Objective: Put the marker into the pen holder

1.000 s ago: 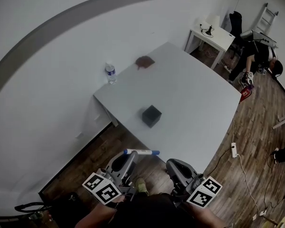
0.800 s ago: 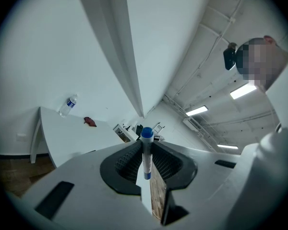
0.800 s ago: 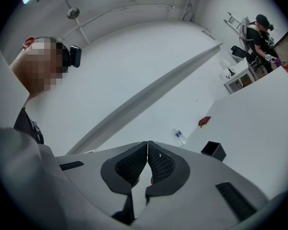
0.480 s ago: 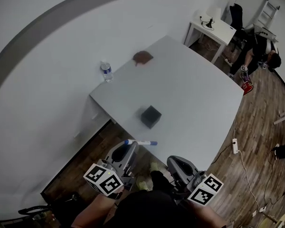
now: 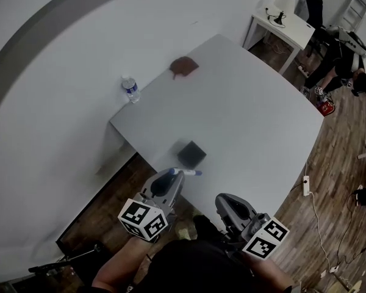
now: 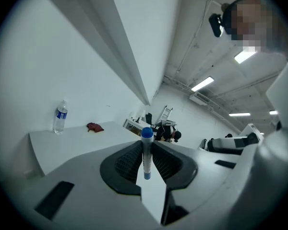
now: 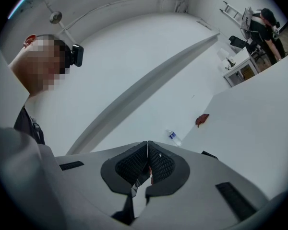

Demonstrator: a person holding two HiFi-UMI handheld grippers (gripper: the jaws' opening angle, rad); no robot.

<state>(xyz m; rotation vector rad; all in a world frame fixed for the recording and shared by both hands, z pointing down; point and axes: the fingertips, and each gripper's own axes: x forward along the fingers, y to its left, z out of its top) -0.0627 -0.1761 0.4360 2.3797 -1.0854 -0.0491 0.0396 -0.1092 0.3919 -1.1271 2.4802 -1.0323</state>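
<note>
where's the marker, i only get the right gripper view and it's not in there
observer: The left gripper is shut on the marker, blue cap up in the left gripper view.
operator: ok and the pen holder, near it?
observer: The black pen holder stands on the white table, close to its near edge.
operator: is the marker over it yet
observer: Not yet. In the head view the marker lies crosswise on the near side of the pen holder, not over its opening.
</note>
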